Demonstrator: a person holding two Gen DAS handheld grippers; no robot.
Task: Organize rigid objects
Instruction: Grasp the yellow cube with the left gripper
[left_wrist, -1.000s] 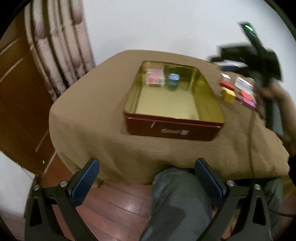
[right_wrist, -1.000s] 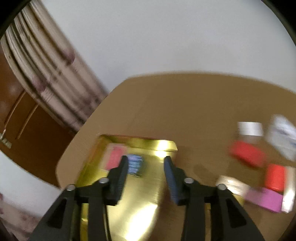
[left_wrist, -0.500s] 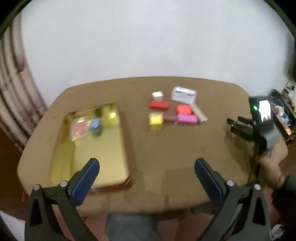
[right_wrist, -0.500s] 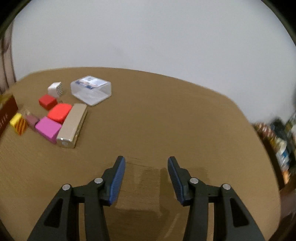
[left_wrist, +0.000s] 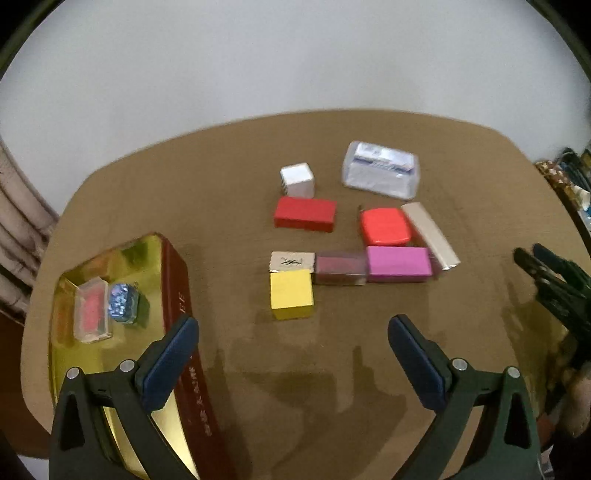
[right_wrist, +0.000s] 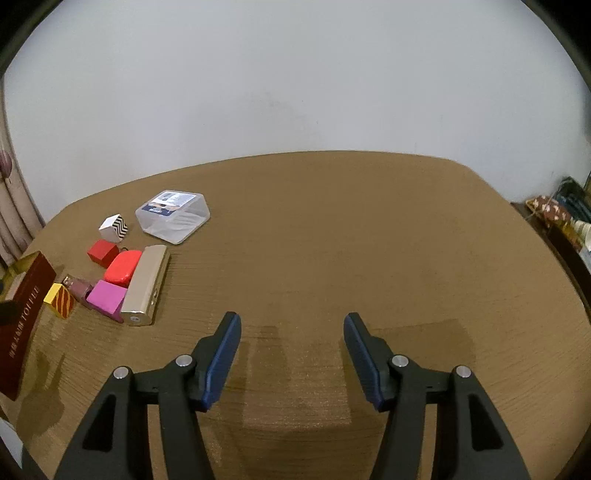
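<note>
Left view change: the left gripper (left_wrist: 293, 349) swung from the tin (left_wrist: 173, 280) to face the blocks; one is likely next.
Left tool: wide open, empty.
Blocks: yellow block (left_wrist: 291, 293) nearest, pink block (left_wrist: 399, 264) beside the red ones.
Right view change: right gripper (right_wrist: 291, 356) left the tin.
Right tool: opening, empty.
Blocks here: off to its left, near the gold box (right_wrist: 146, 286).
</note>
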